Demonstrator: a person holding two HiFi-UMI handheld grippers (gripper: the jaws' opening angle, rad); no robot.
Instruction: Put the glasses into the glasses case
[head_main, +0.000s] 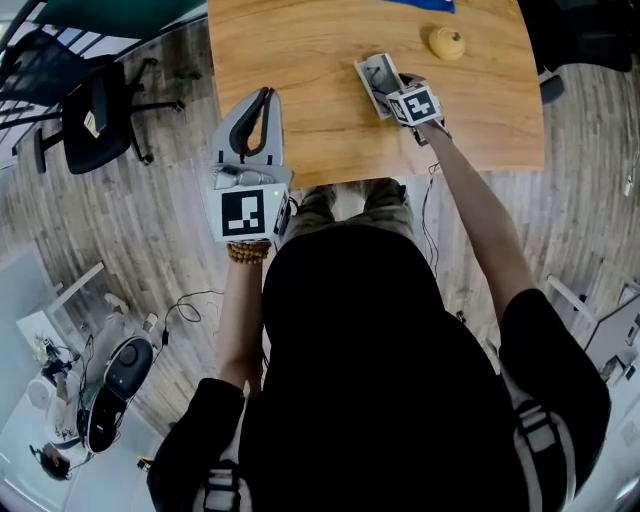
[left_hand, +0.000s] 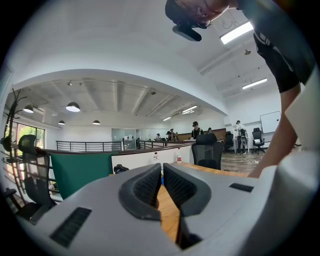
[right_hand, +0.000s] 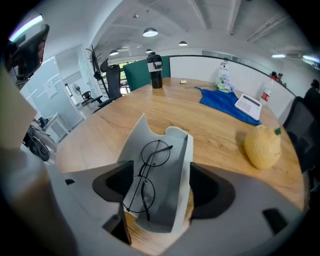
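Observation:
An open grey glasses case (right_hand: 175, 150) lies on the wooden table (head_main: 320, 50), and thin black round glasses (right_hand: 147, 172) rest inside it. My right gripper (right_hand: 160, 186) points down over the case with its jaws wide open on either side; the pads do not press on it. In the head view the case (head_main: 375, 75) sits just beyond the right gripper (head_main: 392, 92). My left gripper (head_main: 262, 98) is held level at the table's near left edge. Seen from its own camera, the left gripper (left_hand: 162, 175) is shut with nothing between the pads.
A yellow lemon-like fruit (right_hand: 262, 145) lies right of the case. Farther back are a blue cloth (right_hand: 220, 102) with a white object (right_hand: 248, 105) on it and a black bottle (right_hand: 156, 70). A black office chair (head_main: 95, 120) stands left of the table.

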